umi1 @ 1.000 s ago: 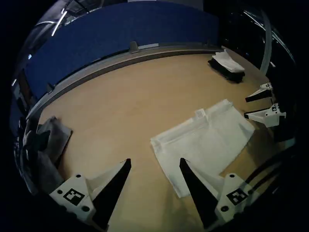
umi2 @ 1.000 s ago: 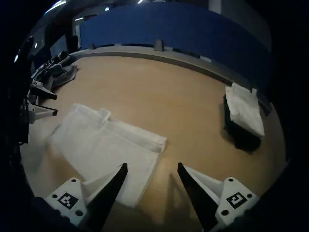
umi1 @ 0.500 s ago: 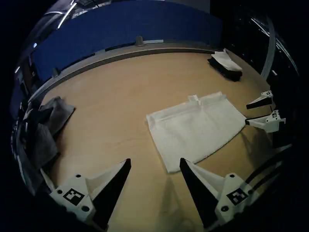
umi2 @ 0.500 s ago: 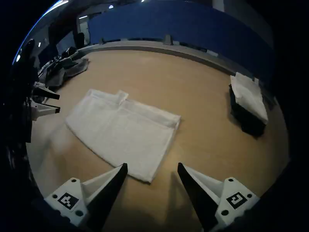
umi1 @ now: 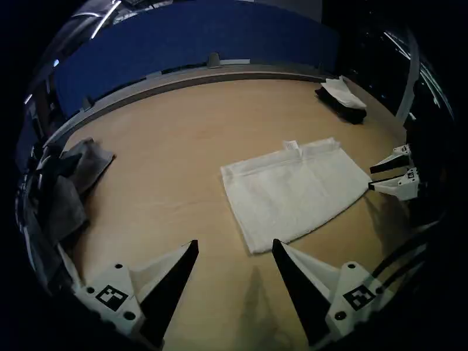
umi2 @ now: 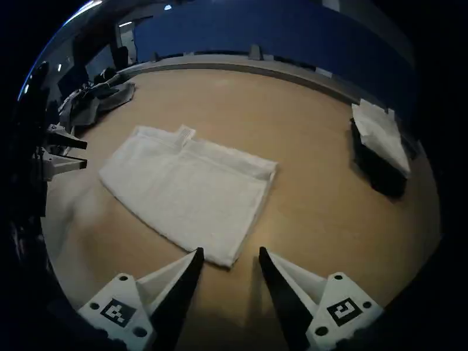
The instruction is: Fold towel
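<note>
Pale wooden tabletop [umi1: 175,140] runs back to a long blue partition wall [umi1: 175,47], and on it lies one white rectangular terry towel [umi1: 292,190], already doubled over and flat, with a small tab at its far edge. Counted from that towel: two white-and-black two-finger grippers, one heap of grey cloths [umi1: 76,175] well off to its left, and one folded white cloth [umi2: 380,131] resting on one black tray [umi2: 380,169] well off to its right. The left gripper [umi1: 234,241] hangs above the towel's near left corner with its fingers spread wide and nothing between them; the right gripper [umi2: 231,248] hangs just over the towel's near right corner, its fingers parted and also holding nothing. How many cloths make up the grey heap is hard to tell (it is rumpled and cut by the picture's edge), and whatever holds each gripper beyond the towel's short ends is lost in darkness. Against half a second ago, the right gripper's fingers have drawn closer together, the left gripper's gap is unchanged, and the towel lies as it did.
</note>
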